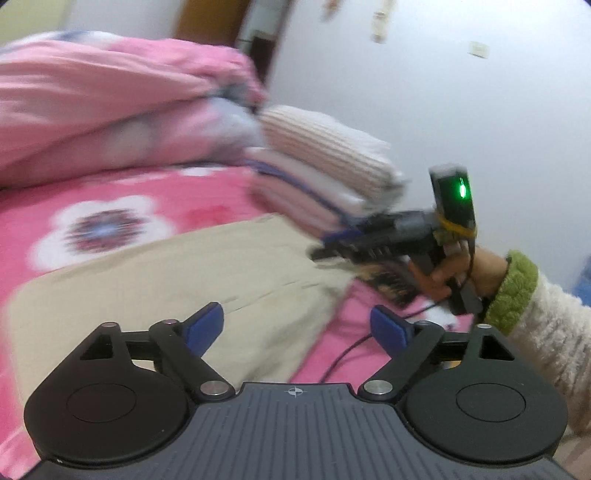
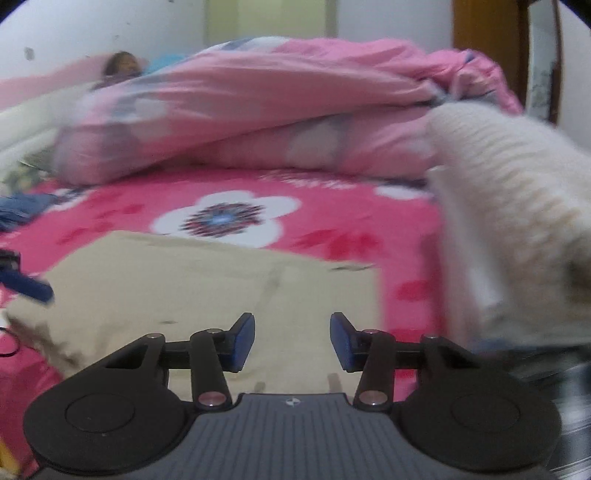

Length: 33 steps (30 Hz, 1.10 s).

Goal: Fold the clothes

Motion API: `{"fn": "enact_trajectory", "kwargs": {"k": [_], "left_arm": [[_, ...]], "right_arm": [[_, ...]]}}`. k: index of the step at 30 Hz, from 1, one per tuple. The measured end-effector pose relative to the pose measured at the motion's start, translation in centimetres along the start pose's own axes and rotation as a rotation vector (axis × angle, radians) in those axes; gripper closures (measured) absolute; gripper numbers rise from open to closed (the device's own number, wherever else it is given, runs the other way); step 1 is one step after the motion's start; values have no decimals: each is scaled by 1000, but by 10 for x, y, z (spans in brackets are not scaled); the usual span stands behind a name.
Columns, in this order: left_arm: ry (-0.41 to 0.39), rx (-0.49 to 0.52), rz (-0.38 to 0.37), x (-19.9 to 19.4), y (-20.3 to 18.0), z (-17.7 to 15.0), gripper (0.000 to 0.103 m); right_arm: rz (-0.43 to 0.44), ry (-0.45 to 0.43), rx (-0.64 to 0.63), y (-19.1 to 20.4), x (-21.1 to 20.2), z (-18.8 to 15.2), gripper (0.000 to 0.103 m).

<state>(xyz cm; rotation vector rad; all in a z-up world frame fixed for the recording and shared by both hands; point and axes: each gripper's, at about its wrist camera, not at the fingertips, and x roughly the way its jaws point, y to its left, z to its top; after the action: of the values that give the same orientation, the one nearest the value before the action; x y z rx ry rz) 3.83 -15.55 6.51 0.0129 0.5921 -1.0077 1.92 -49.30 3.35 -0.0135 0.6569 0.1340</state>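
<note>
While a smooth beige folded garment (image 2: 207, 280) is laid flat on the pink flower-printed sheet (image 2: 332, 210), beside a ribbed knit stack (image 1: 325, 162), the left gripper (image 1: 297, 325) and right gripper (image 2: 291, 339) are seen parted and empty above it.

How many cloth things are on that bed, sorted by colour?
Beige: 1, the folded garment
Pink: 2, the flowered bedsheet and the bunched quilt
Cream and striped: 1 stack of folded clothes
Blue: 1 cloth
Total: 5

White wall (image 1: 424, 92), wooden door frame (image 1: 207, 18), pink floral bed (image 2: 332, 221)
</note>
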Motion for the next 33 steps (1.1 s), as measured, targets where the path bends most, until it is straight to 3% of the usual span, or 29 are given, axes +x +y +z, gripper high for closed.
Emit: {"fn": "enact_trajectory", "kwargs": {"k": [2, 5, 8, 10, 12, 16, 19, 20, 22, 23, 25, 27, 30, 33], "left_arm": [[-12, -57, 88, -31, 19, -10, 14], [-23, -187, 215, -75, 54, -24, 14], [-63, -328, 315, -111, 90, -30, 14], [-98, -418, 367, -133, 113, -33, 14], [-105, -537, 400, -145, 137, -33, 14], [-146, -702, 404, -181, 165, -29, 18], [-211, -676, 498, -243, 168, -19, 18], [-245, -637, 562, -262, 164, -13, 17], [-288, -560, 687, -294, 155, -2, 13], [-279, -552, 697, -294, 155, -3, 11], [-259, -537, 718, -296, 153, -3, 10], [-235, -550, 701, -286, 157, -10, 9], [-193, -606, 630, -253, 168, -32, 11], [-173, -631, 613, -226, 175, -50, 18]], "right_arm": [[-24, 71, 0, 5, 25, -15, 57], [-80, 108, 21, 7, 43, -32, 56], [-117, 119, 82, 17, 24, -15, 57], [-106, 75, 91, 38, -2, -1, 56], [-15, -10, 100, 65, -34, 8, 56], [267, -106, 171, 118, -73, 14, 49], [492, -99, 272, 149, -72, 6, 42], [550, -86, 318, 158, -66, -1, 40], [619, -57, 418, 170, -48, -18, 36], [641, -34, 475, 174, -35, -28, 35], [650, 24, 613, 180, -4, -50, 35], [592, 40, 660, 192, 15, -66, 36], [452, -25, 507, 225, 15, -67, 41], [345, -134, 280, 262, -1, -50, 57]]}}
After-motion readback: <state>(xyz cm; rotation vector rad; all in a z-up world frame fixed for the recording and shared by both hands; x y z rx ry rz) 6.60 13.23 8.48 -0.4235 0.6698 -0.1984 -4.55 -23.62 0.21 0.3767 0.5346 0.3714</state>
